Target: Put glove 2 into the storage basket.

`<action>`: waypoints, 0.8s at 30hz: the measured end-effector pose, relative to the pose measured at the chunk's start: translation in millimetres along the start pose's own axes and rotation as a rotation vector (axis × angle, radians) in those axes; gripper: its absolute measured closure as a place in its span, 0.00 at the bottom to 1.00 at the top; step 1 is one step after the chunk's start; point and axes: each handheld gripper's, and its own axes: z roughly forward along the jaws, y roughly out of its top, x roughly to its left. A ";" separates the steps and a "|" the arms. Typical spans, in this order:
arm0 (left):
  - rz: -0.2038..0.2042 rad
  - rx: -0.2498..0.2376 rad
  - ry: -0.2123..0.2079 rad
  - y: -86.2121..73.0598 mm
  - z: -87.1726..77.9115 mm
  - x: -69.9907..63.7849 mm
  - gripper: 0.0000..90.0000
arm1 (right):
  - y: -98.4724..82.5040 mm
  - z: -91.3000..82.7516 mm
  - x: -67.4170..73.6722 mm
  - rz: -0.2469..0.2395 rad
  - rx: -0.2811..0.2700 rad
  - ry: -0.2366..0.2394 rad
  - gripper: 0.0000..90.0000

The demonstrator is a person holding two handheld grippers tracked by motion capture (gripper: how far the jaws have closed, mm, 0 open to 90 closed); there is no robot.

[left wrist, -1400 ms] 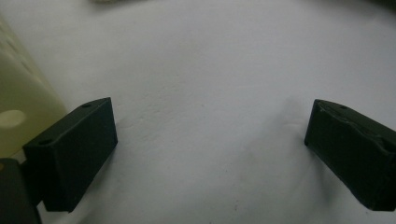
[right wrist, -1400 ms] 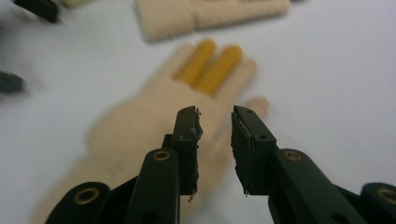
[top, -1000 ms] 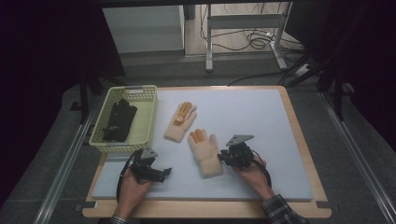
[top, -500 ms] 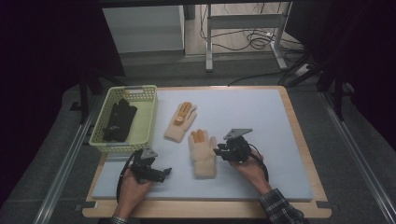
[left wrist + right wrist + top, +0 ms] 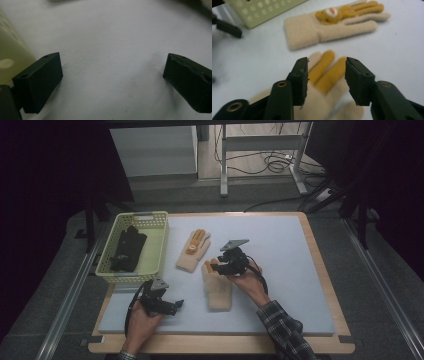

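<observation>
A white foam mat covers the wooden worktop (image 5: 320, 255). On it lie two soft cream knitted gloves with yellow fingers. The near cream glove (image 5: 218, 287) lies flat in the middle of the mat, and the right tongs (image 5: 216, 268) hang over its finger end with the jaws partly open — the yellow fingers (image 5: 325, 72) show between the jaws, and I cannot tell if the jaws touch them. The far cream glove with a little bear face (image 5: 193, 251) lies just beside it, closer to the pale green plastic basket (image 5: 156, 251) at the left, which holds dark gloves (image 5: 127, 249). The left tongs (image 5: 176, 305) rest low over the bare mat near the front edge — jaws wide open, holding nothing.
</observation>
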 end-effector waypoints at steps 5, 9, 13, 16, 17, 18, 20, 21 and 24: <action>0.000 0.000 0.000 0.0 0.0 0.0 0.03 | 15.1 19.3 -4.0 0.001 -0.004 0.009 0.52; -0.001 0.000 0.000 0.0 0.0 0.0 0.03 | 28.6 40.7 -8.5 -0.015 0.008 0.007 0.52; -0.002 0.000 -0.001 0.0 0.0 0.0 0.03 | 34.8 52.6 -10.5 -0.019 0.016 0.023 0.53; -0.004 -0.002 -0.001 -0.1 0.2 -0.2 0.03 | 41.1 67.0 -10.1 -0.041 0.030 0.023 0.54; -0.004 -0.002 -0.002 -0.1 0.2 -0.2 0.03 | 42.8 71.1 -9.8 -0.046 0.033 0.020 0.55; -0.003 -0.002 -0.001 -0.1 0.2 -0.1 0.03 | 44.3 75.1 -9.4 -0.051 0.032 0.017 0.55; -0.004 -0.002 -0.002 -0.1 0.2 -0.1 0.03 | 47.8 82.6 -9.3 -0.058 0.040 0.014 0.55; -0.003 -0.002 -0.001 -0.1 0.2 -0.1 0.03 | 49.1 85.2 -9.1 -0.058 0.041 0.010 0.55; -0.003 -0.002 -0.002 -0.1 0.2 -0.1 0.03 | 54.2 96.0 -9.6 -0.058 0.047 0.004 0.51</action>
